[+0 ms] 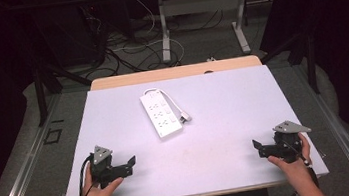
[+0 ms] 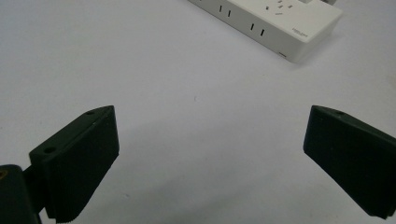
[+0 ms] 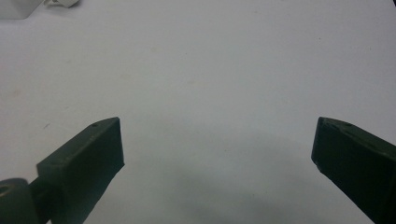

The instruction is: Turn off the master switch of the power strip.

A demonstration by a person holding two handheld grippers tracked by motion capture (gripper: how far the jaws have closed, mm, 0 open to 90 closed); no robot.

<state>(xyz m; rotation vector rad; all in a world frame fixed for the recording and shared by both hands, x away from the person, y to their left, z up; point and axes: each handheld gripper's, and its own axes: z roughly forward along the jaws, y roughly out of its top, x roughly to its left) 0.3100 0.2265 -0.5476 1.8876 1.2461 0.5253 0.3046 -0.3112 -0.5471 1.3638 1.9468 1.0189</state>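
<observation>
Power strip (image 1: pixel 161 113) — white, with a plug (image 1: pixel 185 117) and short cord along one side — lies flat well ahead of both grippers, nearer the left gripper (image 1: pixel 128 165) than the right gripper (image 1: pixel 258 148). In the left gripper view its sockets sit ahead and to the right of the jaws; in the right gripper view just a corner of it lies far ahead to the left. Both grippers are spread wide with nothing between the jaws, each held low over the near edge of the counter (image 1: pixel 226 122). By my reading nothing has begun: the strip is untouched, and the whole reach and grasp is left to do. The counter is a pale, bare sheet with faint scuffs. Beyond it the room is dark — a grey floor with tangled cables (image 1: pixel 121 49) and the legs of another desk (image 1: pixel 203 19).
</observation>
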